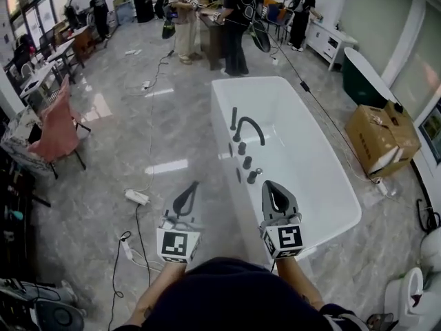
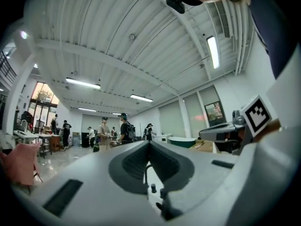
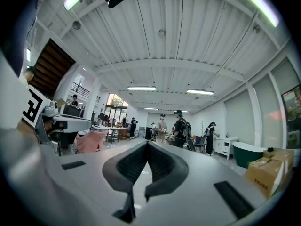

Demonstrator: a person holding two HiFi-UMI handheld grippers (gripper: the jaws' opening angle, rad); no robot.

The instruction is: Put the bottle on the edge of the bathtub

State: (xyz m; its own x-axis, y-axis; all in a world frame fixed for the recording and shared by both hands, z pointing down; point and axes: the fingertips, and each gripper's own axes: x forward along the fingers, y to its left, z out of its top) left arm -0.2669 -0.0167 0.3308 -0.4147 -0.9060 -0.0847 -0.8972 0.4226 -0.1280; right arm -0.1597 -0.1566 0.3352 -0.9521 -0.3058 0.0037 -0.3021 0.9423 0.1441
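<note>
Tools are both pinched together, with nothing caught in either. From where I stand, the left tool is held out over the grey floor just beside the bathtub, its jaws meeting at the tip with only the hollow behind them showing. The right tool sits beside it, jaws likewise closed to a point, and lines up with the near part of the tub's left rim. Each carries its marker cube at the person's end.

The white bathtub stands straight ahead of the person, long side running away from them. A black faucet arches over the basin from the left rim, and a row of black knobs follows that rim toward the right tool. Where the bottle is, I cannot tell; no view shows it to me.

To the right of the tub lies a cardboard box, with a dark green tub behind it. A pink chair stands well off to the left, and a white power strip with trailing cables lies on the floor near the left tool. Several people stand at the far end of the room.
</note>
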